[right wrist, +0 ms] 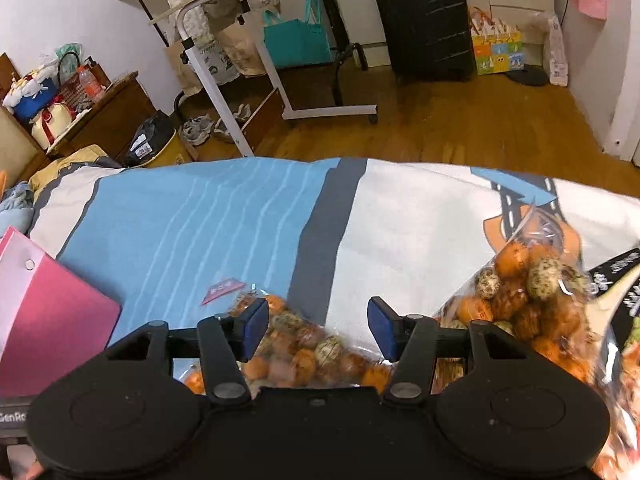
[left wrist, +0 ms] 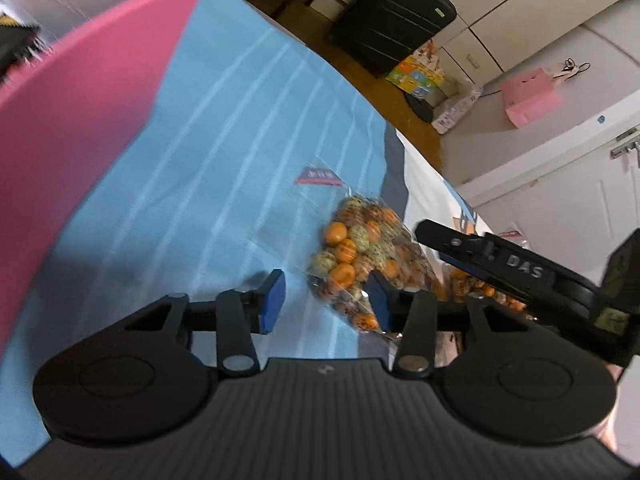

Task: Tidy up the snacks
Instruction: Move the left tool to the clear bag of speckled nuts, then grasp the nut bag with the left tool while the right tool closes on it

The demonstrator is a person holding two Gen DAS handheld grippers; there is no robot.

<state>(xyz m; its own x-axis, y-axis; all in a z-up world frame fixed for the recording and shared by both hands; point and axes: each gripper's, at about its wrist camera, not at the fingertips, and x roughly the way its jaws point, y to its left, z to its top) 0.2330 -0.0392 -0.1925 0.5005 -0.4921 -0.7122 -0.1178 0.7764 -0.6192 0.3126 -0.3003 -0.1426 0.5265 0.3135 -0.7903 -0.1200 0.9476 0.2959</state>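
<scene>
A clear bag of orange and speckled snack balls (left wrist: 362,258) lay on the blue-and-white bedspread (left wrist: 224,128), with a second such bag (right wrist: 532,300) further right. The left gripper (left wrist: 326,300) hovered over the first bag's near edge, jaws apart, nothing pinched; its right pad seemed to overlap the plastic. The right gripper (right wrist: 318,330) stood spread above the same bag, gripping nothing. A pink folder (left wrist: 80,92) lay left.

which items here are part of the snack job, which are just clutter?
Job:
clear snack bag on the bedspread
second snack bag
pink box

Clutter:
black suitcase
teal tote
rolling side table
shoes
</scene>
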